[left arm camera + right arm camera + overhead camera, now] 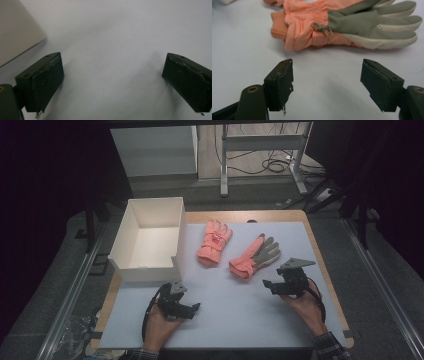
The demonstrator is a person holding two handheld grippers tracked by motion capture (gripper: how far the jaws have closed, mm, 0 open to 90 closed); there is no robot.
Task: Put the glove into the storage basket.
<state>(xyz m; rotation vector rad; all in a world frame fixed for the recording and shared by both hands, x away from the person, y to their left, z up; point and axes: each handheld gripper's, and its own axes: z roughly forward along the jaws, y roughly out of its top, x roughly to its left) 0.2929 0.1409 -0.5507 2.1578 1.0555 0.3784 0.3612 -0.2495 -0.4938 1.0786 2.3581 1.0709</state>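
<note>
Two salmon-pink gloves lie on the white mat (230, 315). One glove (214, 244) lies back-up next to the box. The other glove (255, 255) (312, 32) lies palm-up, showing a grey palm and cream fingertips. My right gripper (270, 285) (327, 82) hovers just short of this glove's cuff, jaws wide open with nothing between them. My left gripper (192, 308) (112, 80) rests low over bare mat near the front of the box, open and empty.
A white open-top box (177, 232) (15, 32) stands at the table's left rear, nothing visible inside. The wooden table edge (320, 255) frames the mat. Beyond the table are desk legs and cables on the floor (275, 165).
</note>
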